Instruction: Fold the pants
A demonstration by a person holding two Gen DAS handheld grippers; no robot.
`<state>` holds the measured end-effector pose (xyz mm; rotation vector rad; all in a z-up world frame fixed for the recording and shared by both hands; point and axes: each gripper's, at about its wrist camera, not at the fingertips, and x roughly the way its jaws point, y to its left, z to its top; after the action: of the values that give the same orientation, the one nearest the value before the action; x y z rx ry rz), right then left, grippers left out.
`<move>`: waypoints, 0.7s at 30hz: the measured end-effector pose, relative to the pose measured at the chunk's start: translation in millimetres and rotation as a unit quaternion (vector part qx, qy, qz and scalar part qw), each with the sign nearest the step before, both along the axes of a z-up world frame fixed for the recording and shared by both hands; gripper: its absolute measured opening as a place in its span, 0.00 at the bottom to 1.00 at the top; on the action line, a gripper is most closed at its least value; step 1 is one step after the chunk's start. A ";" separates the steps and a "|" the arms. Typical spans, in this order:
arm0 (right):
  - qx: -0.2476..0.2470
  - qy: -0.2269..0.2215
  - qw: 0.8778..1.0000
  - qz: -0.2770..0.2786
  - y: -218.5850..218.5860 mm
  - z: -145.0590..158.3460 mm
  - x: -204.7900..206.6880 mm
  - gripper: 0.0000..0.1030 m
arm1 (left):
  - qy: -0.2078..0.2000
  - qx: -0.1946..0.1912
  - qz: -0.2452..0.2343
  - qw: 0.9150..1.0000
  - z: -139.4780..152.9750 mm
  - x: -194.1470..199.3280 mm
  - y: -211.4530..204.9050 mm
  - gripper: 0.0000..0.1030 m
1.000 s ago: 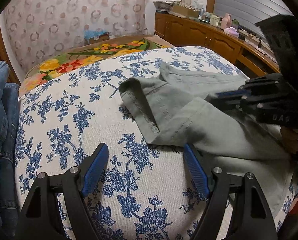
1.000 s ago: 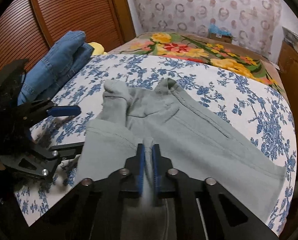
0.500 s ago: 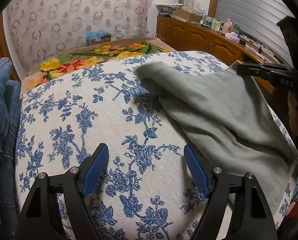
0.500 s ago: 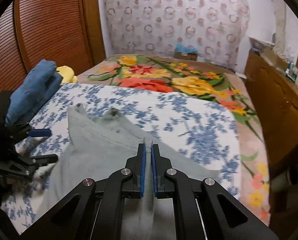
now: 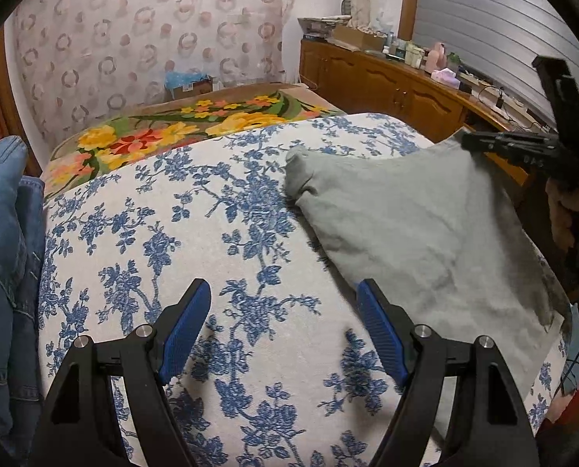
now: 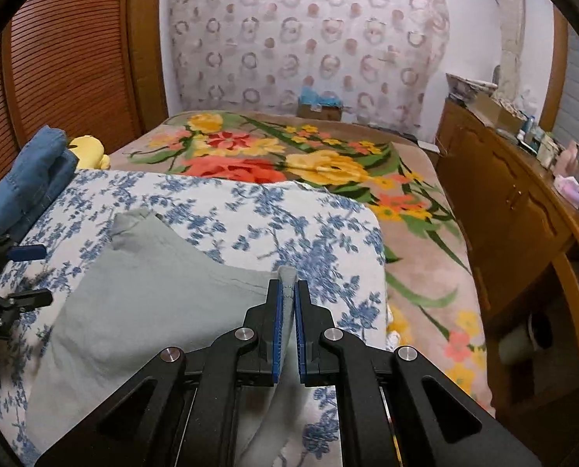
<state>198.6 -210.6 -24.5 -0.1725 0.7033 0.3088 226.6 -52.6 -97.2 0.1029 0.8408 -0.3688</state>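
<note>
Floral bedspread [image 5: 141, 272], right gripper [image 6: 287, 334] pinching grey pants [image 5: 425, 241], left gripper [image 5: 285, 334] spread, empty

- only lettering I can spot is on the right gripper [image 5: 530, 151] at the right edge of the left wrist view: pale letters, look like "DAS", kinda blurry
- nothing else readable anywhere
</note>
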 end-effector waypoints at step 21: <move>0.027 0.027 0.999 -0.009 -15.9 0.8 -39.1 0.29 | -0.004 0.012 -0.026 1.000 7.1 -23.0 -32.5 0.76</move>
<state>159.5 -226.5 -23.7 -0.1068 0.7481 0.3165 203.6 -85.1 -90.1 0.1484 0.8352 -0.4069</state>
